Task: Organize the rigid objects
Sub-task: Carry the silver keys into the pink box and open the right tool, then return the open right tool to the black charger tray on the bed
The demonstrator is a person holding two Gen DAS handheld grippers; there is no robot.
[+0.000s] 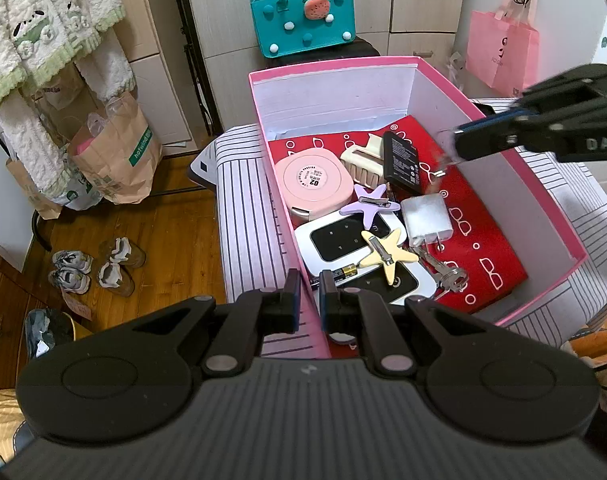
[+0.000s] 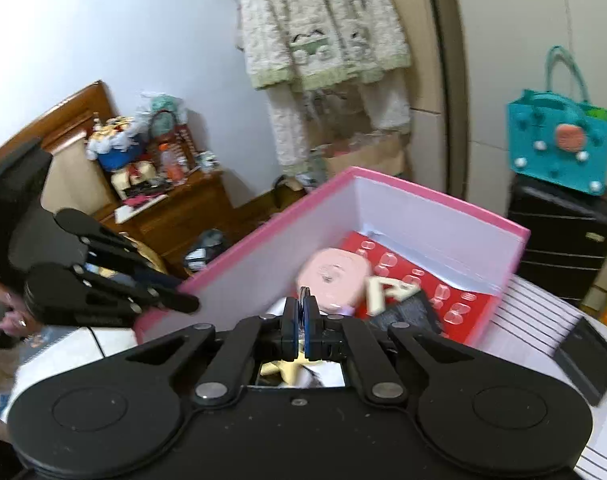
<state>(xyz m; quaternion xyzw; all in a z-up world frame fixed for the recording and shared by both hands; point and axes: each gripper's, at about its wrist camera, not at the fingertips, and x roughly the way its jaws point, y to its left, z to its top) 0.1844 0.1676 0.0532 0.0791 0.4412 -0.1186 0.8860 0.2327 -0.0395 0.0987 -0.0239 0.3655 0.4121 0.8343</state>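
— Pink box (image 1: 383,68) sits on the striped surface (image 1: 247,216), its near-left wall pinched by the left gripper (image 1: 308,296).
— And the right gripper (image 2: 302,320)?
— Over the box's right side, clamped on a small metal ring (image 2: 303,297).

One pink box (image 1: 503,184), two star clips (image 1: 387,254), one battery (image 1: 339,273), one charger (image 1: 425,216).

pink round case (image 1: 313,184), centre of frame: showing "02" upside down | right gripper (image 1: 457,136), right edge: showing "DAS", cut off | brown paper bag (image 1: 117,152), left: showing green band reading "hotwind" | other print staying too small to read
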